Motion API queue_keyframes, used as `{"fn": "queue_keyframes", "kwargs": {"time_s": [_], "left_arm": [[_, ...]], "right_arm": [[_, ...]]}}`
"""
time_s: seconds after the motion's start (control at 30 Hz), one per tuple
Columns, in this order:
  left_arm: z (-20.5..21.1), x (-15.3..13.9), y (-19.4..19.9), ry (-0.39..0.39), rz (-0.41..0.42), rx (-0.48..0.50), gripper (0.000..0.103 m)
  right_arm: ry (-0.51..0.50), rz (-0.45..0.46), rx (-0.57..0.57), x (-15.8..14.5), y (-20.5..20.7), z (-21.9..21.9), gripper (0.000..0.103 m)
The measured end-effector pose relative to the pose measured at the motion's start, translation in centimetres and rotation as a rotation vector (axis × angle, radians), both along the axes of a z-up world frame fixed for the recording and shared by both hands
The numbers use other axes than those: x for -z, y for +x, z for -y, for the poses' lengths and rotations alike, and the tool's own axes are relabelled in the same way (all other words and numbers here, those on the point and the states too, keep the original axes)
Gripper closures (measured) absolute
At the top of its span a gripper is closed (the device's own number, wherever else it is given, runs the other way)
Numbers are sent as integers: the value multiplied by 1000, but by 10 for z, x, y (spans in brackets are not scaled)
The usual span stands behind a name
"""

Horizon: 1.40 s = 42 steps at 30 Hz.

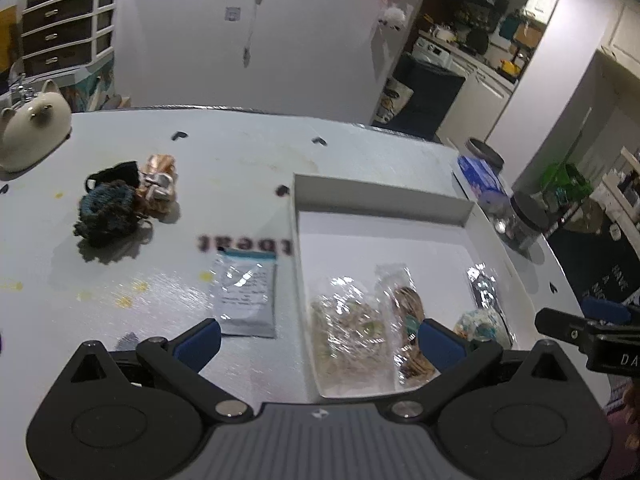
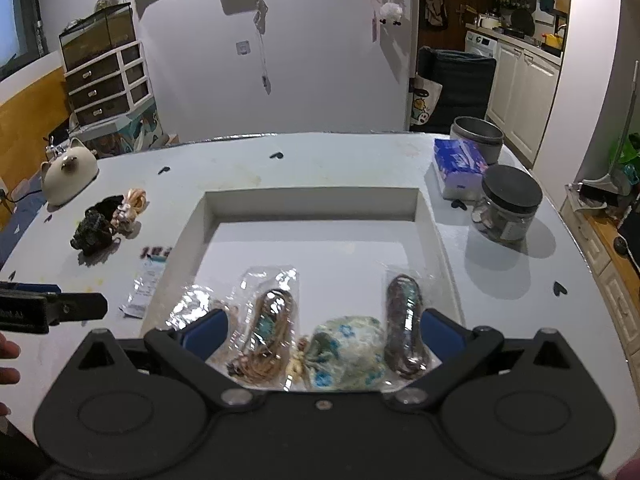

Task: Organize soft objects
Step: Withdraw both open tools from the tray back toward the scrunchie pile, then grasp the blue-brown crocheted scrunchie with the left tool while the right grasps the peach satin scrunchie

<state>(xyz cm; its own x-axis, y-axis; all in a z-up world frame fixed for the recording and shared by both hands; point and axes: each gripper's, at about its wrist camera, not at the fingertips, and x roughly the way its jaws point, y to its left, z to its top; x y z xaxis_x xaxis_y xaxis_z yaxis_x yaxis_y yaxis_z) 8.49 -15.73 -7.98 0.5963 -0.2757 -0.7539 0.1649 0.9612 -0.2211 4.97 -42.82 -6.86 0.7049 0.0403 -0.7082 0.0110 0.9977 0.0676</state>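
A: Tools?
B: My left tool (image 1: 320,334) and right tool (image 2: 323,330) both gape wide, empty, over the box (image 2: 192,220).
A: Step?
B: Four bagged items are boxed. Probably next: the packet (image 1: 246,292), then the scrunchies (image 1: 120,200) on the surface (image 1: 240,152); left reach.

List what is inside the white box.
The white box holds three clear-wrapped bundles, one, another and a third partly behind the right gripper's finger, plus a floral pouch. Wrap glare hides their contents.
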Motion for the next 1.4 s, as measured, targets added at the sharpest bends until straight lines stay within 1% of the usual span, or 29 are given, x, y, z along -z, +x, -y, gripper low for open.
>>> {"fn": "queue_keyframes", "kwargs": {"time_s": [0.47, 0.67, 0.8, 1.0, 1.07, 1.17, 1.27, 1.4], "left_arm": [[-86, -24, 16, -29, 138, -116, 0], [-123, -30, 26, -21, 199, -155, 0], [-148, -32, 36, -34, 243, -187, 0], [-168, -31, 53, 24, 312, -164, 0], [-173, -28, 61, 43, 310, -155, 0], [-179, -22, 74, 62, 278, -151, 0], [-185, -13, 88, 49, 239, -146, 0], [-191, 1, 102, 21, 198, -141, 0]], "right_arm": [[14, 104, -17, -8, 25, -65, 0], [18, 142, -36, -9, 46, -98, 0], [20, 173, -59, -11, 63, -123, 0], [22, 214, -101, -15, 91, -158, 0], [13, 224, -120, -16, 102, -171, 0], [3, 234, -144, -17, 118, -187, 0], [0, 241, -176, -16, 135, -200, 0], [-61, 239, -227, -13, 159, -215, 0]]}}
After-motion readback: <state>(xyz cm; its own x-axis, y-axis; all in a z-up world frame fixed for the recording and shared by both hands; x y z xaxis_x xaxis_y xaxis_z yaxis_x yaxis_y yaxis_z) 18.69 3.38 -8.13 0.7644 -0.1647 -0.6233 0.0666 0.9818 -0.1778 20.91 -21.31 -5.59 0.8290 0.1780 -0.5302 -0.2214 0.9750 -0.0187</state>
